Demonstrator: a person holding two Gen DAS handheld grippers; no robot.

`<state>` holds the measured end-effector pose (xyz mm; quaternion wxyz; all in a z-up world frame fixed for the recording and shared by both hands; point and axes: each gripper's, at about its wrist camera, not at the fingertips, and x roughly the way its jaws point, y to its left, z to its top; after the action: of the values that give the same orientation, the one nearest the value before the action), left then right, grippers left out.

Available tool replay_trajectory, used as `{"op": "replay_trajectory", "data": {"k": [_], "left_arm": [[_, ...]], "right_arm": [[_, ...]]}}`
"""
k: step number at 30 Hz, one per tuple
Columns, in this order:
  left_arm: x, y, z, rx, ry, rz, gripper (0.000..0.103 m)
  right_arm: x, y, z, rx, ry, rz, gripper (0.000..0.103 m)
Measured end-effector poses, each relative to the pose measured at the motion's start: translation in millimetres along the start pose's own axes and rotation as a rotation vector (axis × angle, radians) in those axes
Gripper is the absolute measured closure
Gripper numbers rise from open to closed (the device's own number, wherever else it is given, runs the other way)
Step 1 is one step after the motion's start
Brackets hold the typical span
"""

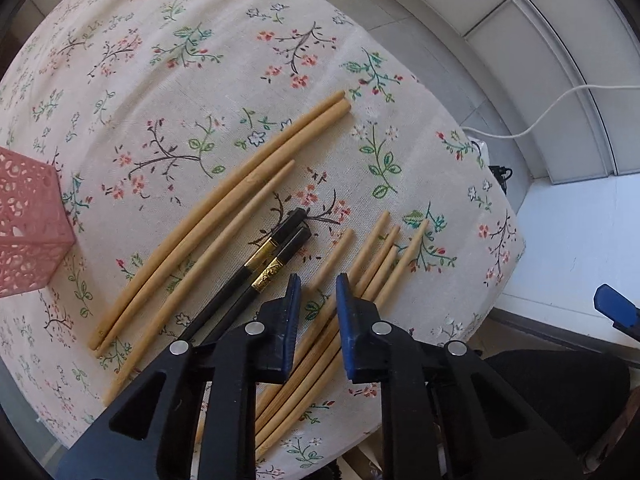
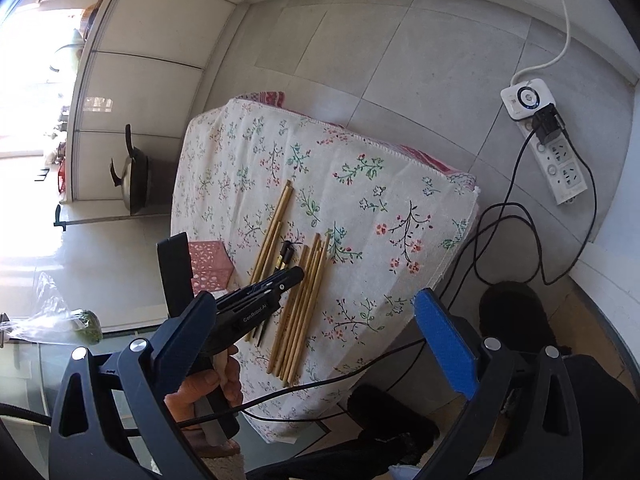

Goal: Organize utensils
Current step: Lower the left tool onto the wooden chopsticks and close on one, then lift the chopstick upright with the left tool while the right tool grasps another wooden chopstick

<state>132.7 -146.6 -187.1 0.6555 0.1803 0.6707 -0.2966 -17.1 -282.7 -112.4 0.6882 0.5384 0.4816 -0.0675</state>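
On the floral tablecloth (image 1: 180,80) lie three long pale wooden chopsticks (image 1: 248,180), a black pair with gold bands (image 1: 264,254) and several bamboo chopsticks (image 1: 416,240). My left gripper (image 1: 319,284) points straight down over the bamboo group. Its blue pads stand a narrow gap apart with one bamboo chopstick (image 1: 337,252) running between them, and neither pad visibly touches it. The right wrist view shows this left gripper (image 2: 296,274) in a hand (image 2: 208,384) above the chopsticks (image 2: 300,312). My right gripper (image 2: 312,308) hangs wide open and empty near the table's front edge.
A pink perforated basket (image 1: 28,220) (image 2: 208,264) stands at the table's left side. On the floor to the right are a power strip (image 2: 560,164) and black cables (image 2: 500,240). A kettle (image 2: 130,180) and a plastic bag (image 2: 60,320) sit to the left.
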Motion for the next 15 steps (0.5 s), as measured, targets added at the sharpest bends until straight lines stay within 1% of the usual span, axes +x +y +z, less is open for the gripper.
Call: {"op": "replay_trajectory", "data": {"k": [3,6,8,9,11,15], "left_arm": [[12,-5,4,0.011,0.001,0.032,0.086],[17,-7,7,0.039,0.004,0.028,0.087],[20,-12,8,0.062,-0.007,0.033,0.087],[17,-9,3,0.073,-0.016,0.036,0.087],[18,-13,-3,0.099,-0.044,0.053,0.092],[14,0,-16,0.107,-0.134,0.0,0.095]], "right_arm": [[8,1,-2,-0.01,0.012,-0.023,0.006],[16,2,-5,-0.024,0.025,-0.052,0.007],[24,1,-6,-0.015,0.04,-0.07,0.007],[29,0,-7,-0.003,0.048,-0.079,0.006],[41,-4,-8,0.031,0.065,-0.099,0.006],[67,-8,-12,0.102,0.1,-0.125,0.007]]}}
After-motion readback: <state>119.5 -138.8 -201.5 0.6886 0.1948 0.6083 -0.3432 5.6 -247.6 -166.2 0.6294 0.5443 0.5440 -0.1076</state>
